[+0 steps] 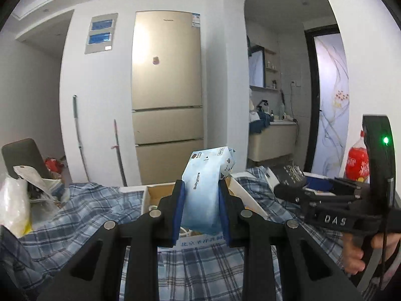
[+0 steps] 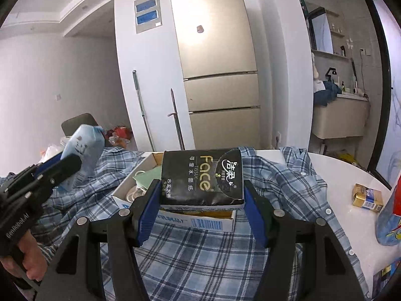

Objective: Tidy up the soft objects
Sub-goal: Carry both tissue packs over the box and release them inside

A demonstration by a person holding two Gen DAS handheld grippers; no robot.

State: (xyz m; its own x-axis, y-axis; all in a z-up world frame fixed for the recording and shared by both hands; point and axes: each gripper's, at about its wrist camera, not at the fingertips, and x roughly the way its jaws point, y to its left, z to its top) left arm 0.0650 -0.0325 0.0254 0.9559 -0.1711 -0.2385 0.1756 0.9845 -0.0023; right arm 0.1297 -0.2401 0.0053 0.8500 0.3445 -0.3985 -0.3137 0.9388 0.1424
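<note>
The left gripper point(image 1: 201, 208) squeezes the blue Babycare wipes pack point(image 1: 205, 188) between its jaws, the right gripper point(image 2: 201, 208) hugs the black Face tissue pack point(image 2: 201, 178), so hold both gently above the cardboard box point(image 2: 200, 222).

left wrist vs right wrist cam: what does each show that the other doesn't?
Left wrist only: the left tongs shut on the blue Babycare pack, and a red soda bottle.

Right wrist only: the right tongs shut on the black Face tissue pack, and a small gold box on the white table.

Both: the plaid shirt, the open cardboard box and the fridge.
</note>
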